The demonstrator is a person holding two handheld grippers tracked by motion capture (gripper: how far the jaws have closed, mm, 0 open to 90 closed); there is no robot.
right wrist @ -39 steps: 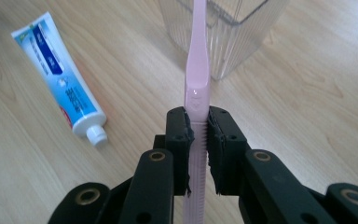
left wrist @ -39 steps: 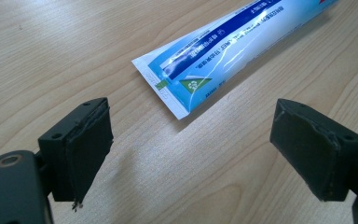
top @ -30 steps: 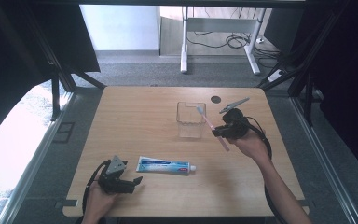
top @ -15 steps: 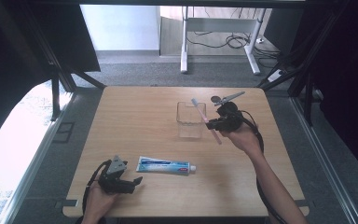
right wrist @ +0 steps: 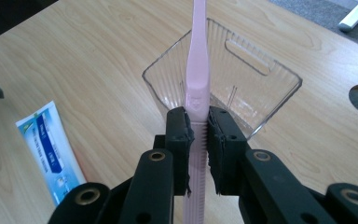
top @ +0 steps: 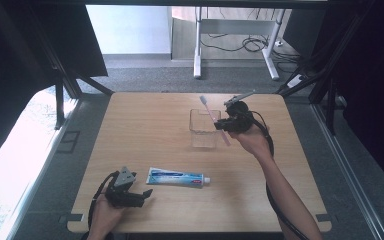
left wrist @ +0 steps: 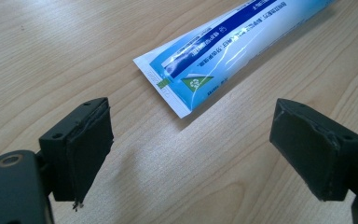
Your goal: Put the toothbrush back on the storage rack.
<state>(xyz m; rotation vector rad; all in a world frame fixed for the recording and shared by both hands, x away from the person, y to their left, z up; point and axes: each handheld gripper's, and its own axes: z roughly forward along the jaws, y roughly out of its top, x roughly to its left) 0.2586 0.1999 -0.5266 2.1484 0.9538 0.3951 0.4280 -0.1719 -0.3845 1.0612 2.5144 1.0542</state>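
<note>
Right claw (right wrist: pixel 198 135) is clamped on the pink toothbrush (right wrist: pixel 198 70), holding it over the clear cup (top: pixel 204 129) at the bench's (top: pixel 145 125) one o'clock, so I judge lowering it in comes next; left claw (left wrist: pixel 191 154) gapes beside the toothpaste tube (top: pixel 177 177).

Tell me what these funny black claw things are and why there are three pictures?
They are grippers, tools with two jaws that a person squeezes by hand. One picture looks down from above a wooden table. The other two come from small cameras riding on each gripper. The right gripper is shut on a pink toothbrush, holding it over a clear plastic box. The left gripper is open, its jaws wide apart, resting near the flat end of a blue and white toothpaste tube that lies on the table.
</note>
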